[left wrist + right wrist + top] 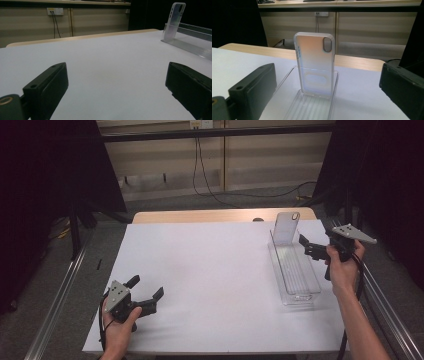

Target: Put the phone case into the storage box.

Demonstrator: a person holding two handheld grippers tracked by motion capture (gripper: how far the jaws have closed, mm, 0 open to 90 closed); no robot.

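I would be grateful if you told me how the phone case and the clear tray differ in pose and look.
The phone case stands upright at the far end, leaning against the end wall; the clear tray lies flat on the white table. The phone case is frosted with a camera cut-out; the clear tray is see-through with a ribbed floor. The phone case is shorter than the long clear tray that holds it. Both are pale plastic. The right gripper is open beside them.

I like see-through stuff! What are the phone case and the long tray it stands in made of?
The phone case looks like frosted, bendy plastic: milky, and light glows through it. The tray looks like hard clear plastic: glossy, ribbed floor, and the white table shows through.
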